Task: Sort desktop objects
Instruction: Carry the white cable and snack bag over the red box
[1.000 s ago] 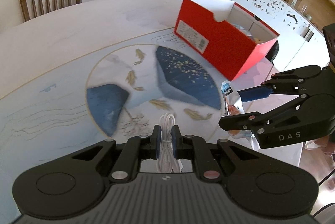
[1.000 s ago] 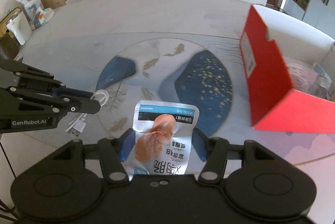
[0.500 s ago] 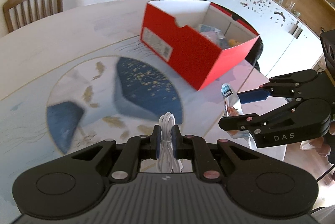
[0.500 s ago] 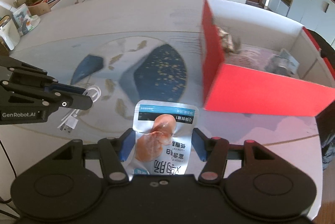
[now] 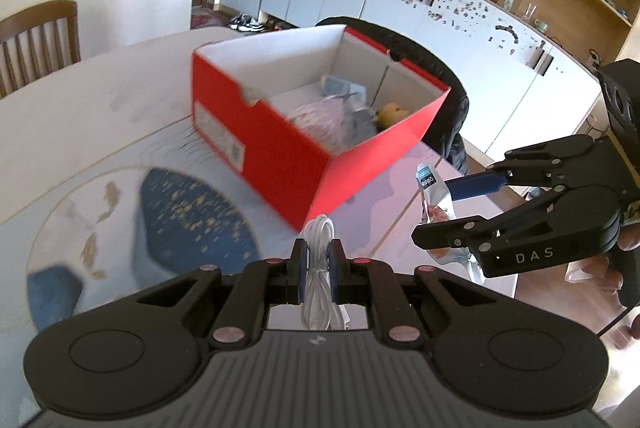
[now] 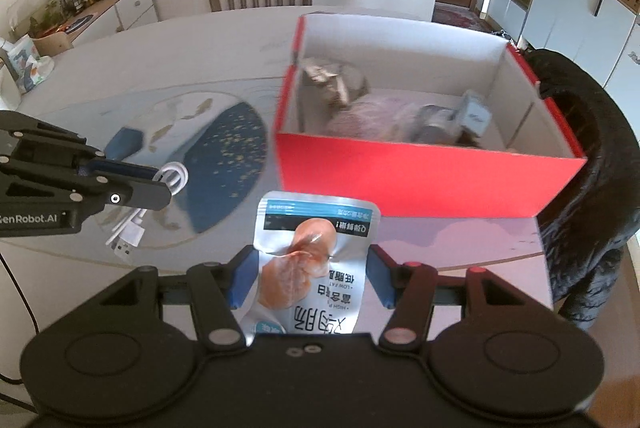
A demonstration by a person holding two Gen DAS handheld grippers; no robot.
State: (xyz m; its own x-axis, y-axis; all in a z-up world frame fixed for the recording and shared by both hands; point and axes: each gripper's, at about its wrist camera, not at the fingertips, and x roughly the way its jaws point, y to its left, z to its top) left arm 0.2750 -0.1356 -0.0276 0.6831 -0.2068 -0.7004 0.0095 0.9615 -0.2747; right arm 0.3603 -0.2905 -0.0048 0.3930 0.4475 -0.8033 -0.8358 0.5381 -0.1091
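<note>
Red shoebox [image 6: 424, 184] lies dead ahead, upper centre of frame, nearer the right gripper [image 6: 310, 278] clamping the snack pouch [image 6: 316, 260]; left gripper [image 5: 317, 270] pinches the white USB cable [image 5: 319, 280].

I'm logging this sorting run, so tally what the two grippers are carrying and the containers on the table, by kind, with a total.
White cable, held in the left gripper: 1
Silver food pouch, held in the right gripper: 1
Red box, open, on the table: 1
Total: 3
The blurred contents inside the box are not counted.
</note>
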